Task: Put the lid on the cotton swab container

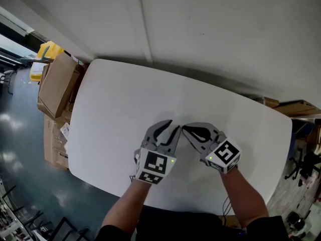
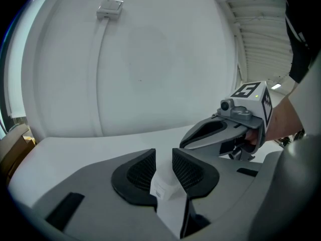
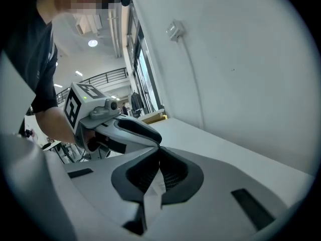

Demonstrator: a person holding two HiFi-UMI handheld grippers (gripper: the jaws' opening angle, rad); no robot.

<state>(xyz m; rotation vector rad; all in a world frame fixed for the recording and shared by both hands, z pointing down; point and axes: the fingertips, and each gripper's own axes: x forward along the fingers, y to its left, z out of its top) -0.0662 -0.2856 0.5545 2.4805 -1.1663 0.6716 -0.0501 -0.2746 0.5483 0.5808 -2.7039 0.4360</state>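
White bench showing no cotton swab container or lid in any view, so direction and axis not tellable. Left hand-held gripper hovering with jaws narrowly apart, gripping nothing. White labelled strip showing in gap, likely gripper's own part. Right hand-held gripper hovering tip-to-tip beside it, jaws pressing together.

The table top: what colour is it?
Plain white table, with no pattern; the head view shows it best.

Bright, even indoor light, white table nearly washed out, soft faint shadows, ceiling lamp glaring in the right gripper view, strong fisheye bending and black corners in both gripper views, foreground slightly soft
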